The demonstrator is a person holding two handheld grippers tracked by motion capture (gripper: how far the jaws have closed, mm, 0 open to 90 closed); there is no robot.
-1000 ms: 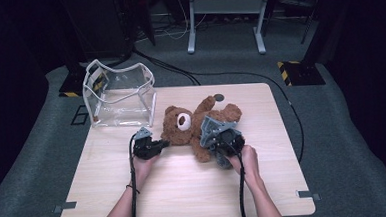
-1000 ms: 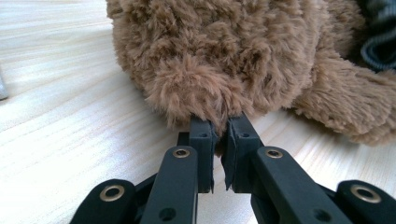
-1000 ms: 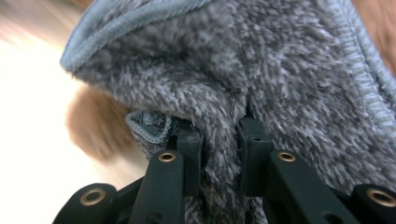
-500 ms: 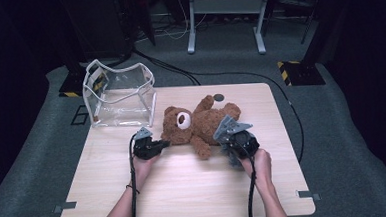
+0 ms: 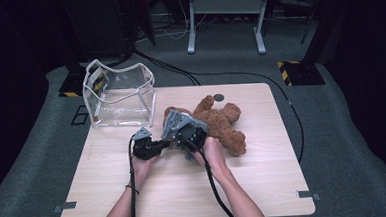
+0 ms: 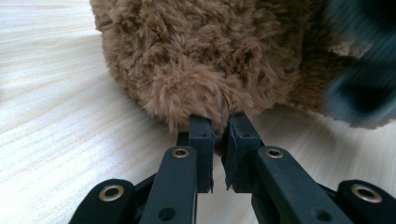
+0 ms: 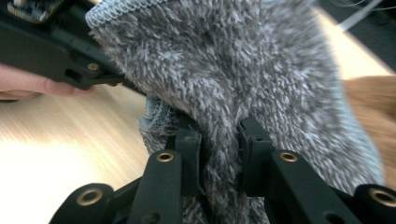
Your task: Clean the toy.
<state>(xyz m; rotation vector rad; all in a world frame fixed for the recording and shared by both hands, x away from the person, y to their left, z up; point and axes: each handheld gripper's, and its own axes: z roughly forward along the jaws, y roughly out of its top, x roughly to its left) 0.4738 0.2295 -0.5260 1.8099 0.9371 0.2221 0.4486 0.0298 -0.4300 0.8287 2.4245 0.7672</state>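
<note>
A brown teddy bear is lying on the wooden table, near its middle and just right of a clear plastic bag that is standing open toward the far left corner. The left gripper is pinching a small tuft of the bear's plush at the edge of its rounded head or limb, its jaws nearly closed with fur squeezed between them; which part of the bear this is cannot be told for sure from the left gripper view. The right gripper is clamping a fold of fuzzy grey knitted cloth, perhaps a small garment or blanket with a stitched pale-blue hem, and is holding it over the bear's head end, as the high view suggests. Both things are looking soft, light and floppy: the cloth is draping and bunching around the jaws, so it is likely to sag and slide unless a thick fold or the hem is being gripped. The bear is likely to compress and swing rather than stay rigid, so a tuft hold is looking weak for lifting; an ear, a limb or a deeper bite of stuffing is probably a firmer place. Neither is appearing fragile.
</note>
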